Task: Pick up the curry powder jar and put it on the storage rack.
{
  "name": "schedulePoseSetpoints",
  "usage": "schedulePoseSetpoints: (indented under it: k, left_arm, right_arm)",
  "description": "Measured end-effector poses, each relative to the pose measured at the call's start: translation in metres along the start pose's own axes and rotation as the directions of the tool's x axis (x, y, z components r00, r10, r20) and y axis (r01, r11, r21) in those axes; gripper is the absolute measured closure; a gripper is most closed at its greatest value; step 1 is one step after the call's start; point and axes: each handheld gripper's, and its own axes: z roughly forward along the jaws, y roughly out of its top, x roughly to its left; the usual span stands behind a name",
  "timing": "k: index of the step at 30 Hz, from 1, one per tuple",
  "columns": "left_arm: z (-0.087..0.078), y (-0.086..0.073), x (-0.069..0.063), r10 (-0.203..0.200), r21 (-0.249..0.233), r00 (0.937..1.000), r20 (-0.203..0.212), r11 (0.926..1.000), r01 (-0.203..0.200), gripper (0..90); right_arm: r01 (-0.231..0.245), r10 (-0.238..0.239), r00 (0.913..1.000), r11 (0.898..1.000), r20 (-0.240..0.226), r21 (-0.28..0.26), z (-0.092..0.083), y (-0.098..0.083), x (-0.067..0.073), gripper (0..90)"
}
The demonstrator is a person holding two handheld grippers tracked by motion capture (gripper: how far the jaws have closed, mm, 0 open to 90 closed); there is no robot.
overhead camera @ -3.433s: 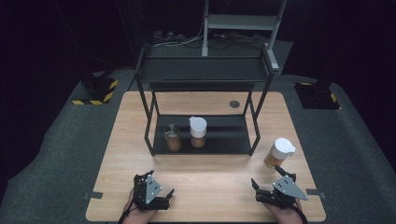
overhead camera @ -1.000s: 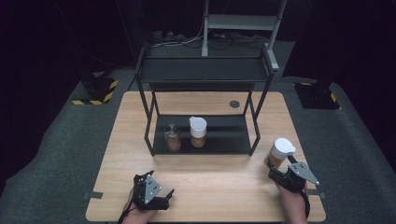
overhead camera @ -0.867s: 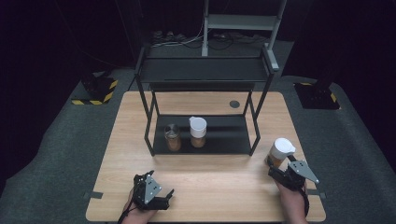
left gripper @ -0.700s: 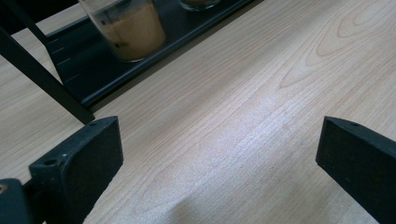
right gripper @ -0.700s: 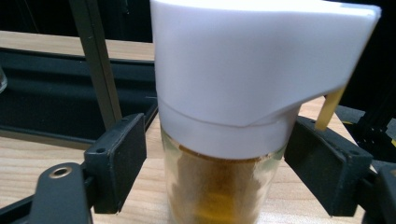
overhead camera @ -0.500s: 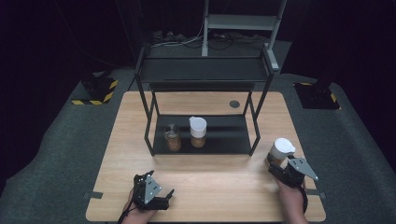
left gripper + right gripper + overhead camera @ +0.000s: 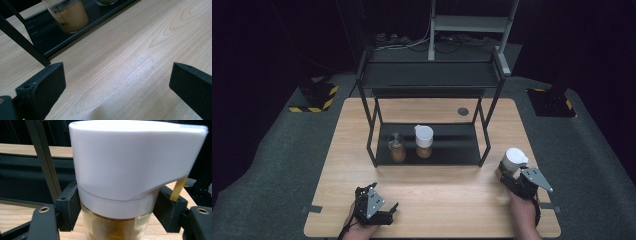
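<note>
A: Starting at the left, we see the left gripper point(image 7: 384, 214) low on the near edge of the wooden table point(image 7: 447, 200). In the left gripper view its two black jaws stand wide apart, released, with only pale wood grain between them.

B: Farther back at the middle we find a black metal rack point(image 7: 432, 80). On its lower shelf stand a glass jar point(image 7: 397, 147) of tan filling, without a lid, and just beside it another jar with a white lid point(image 7: 424, 141).

A: At the right, the right gripper point(image 7: 512, 180) has just been closing. A third jar point(image 7: 117, 225) sits between its jaws, near the table's right edge.

B: In the right gripper view we see the black pads point(image 7: 68, 205) pressed on either side of it, just below its smooth white spouted lid point(image 7: 132, 160). The glass is clear and round, with brownish contents.
</note>
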Motion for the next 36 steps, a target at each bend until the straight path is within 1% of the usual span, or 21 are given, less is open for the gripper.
schedulePoseSetpoints:
  k: [6, 15, 17, 24, 36]
  left_arm:
    - [0.000, 0.000, 0.000, 0.000, 0.000, 1.0000, 0.000, 1.0000, 0.000, 0.9]
    - [0.000, 0.000, 0.001, -0.001, 0.000, 1.0000, 0.002, 1.0000, 0.001, 0.9]
    - [0.000, 0.000, 0.001, -0.001, 0.000, 1.0000, 0.002, 1.0000, 0.001, 0.9]
    - [0.000, 0.000, 0.000, 0.000, 0.001, 1.0000, 0.002, 1.0000, 0.000, 0.9]
    - [0.000, 0.000, 0.001, 0.002, -0.001, 1.0000, 0.006, 1.0000, -0.002, 0.9]
  right_arm:
    - [0.005, -0.005, 1.0000, 1.000, -0.001, -0.002, 0.000, 0.000, 0.000, 30.3]
    - [0.015, -0.015, 0.9999, 1.000, -0.006, 0.010, 0.000, 0.004, -0.002, 30.5]
    - [0.008, -0.008, 0.9999, 1.000, -0.008, 0.010, -0.001, 0.004, -0.003, 30.5]
    - [0.013, -0.013, 0.9998, 1.000, -0.018, -0.007, -0.007, 0.009, -0.004, 30.5]
    - [0.019, -0.020, 0.9992, 1.000, -0.035, -0.017, -0.017, 0.018, -0.005, 30.5]
